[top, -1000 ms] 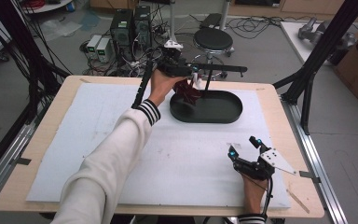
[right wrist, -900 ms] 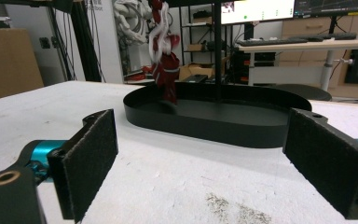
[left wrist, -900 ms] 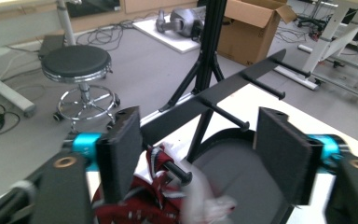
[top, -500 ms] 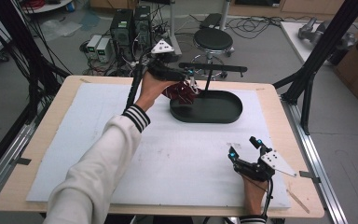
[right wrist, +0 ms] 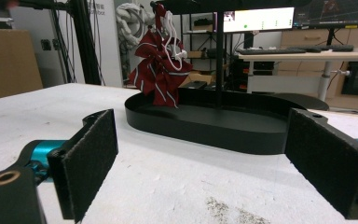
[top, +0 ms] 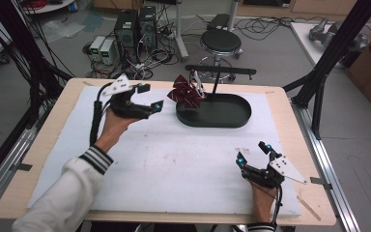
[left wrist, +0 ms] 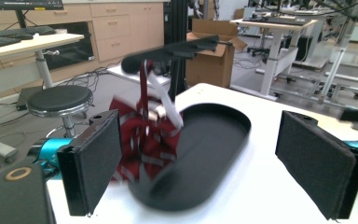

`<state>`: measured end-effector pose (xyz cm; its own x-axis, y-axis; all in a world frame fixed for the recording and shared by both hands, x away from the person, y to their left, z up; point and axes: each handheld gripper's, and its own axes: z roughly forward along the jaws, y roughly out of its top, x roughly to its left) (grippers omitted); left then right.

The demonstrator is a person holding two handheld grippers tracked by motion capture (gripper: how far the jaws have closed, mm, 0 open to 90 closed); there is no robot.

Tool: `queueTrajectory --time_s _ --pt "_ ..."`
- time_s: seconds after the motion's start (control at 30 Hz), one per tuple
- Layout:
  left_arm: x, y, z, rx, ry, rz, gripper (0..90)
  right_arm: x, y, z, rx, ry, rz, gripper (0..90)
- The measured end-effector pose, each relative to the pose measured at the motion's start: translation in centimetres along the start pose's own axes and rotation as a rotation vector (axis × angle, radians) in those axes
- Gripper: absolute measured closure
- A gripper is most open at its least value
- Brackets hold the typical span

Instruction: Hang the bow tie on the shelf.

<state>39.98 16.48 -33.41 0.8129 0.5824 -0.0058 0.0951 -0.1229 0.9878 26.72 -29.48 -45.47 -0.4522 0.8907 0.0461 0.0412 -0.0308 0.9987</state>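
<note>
Left gripper (top: pixel 147 98) was apart, empty, near the desk's (top: pixel 290 121) far-left corner. Red bow (top: pixel 186 92) hung on the stand (top: pixel 221 72), apparently done. Right gripper (top: pixel 255 154) sat apart too.

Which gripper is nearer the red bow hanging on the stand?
Left. The left gripper sits just left of the red bow; the right gripper rests far nearer the table's front edge.

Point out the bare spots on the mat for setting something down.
Free: the wide middle between the left gripper, the right gripper and the black tray; also the mat's near-left corner. Crowded: the tray's left end, where the red bow hangs.
</note>
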Motion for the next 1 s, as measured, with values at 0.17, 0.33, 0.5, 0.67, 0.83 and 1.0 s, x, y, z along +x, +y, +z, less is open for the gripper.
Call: queueTrajectory --time_s 0.17,0.33,0.5,0.67,0.83,1.0 --pt "-0.4 -3.7 -5.5 -0.021 0.075 0.017 15.0 0.0 0.0 0.0 0.001 -0.003 -0.001 9.2" --pt "-0.8 -7.8 -10.6 -0.045 0.14 0.022 15.0 0.1 0.0 0.0 -0.001 -0.006 -0.001 9.2" --pt "-1.2 -11.0 -14.2 -0.104 0.181 -0.023 10.8 0.0 0.0 0.0 0.0 -0.011 0.005 9.2" --pt "-1.3 -12.6 -14.8 -0.097 0.221 -0.002 10.8 0.1 0.0 0.0 -0.002 -0.015 0.003 9.2" --pt "-1.3 -14.1 -14.4 -0.118 0.239 -0.025 10.8 0.1 0.0 0.0 0.0 -0.017 -0.002 9.2" --pt "-1.4 -14.3 -14.4 -0.135 0.263 -0.021 10.8 0.1 0.0 0.0 0.0 -0.017 -0.002 9.2"
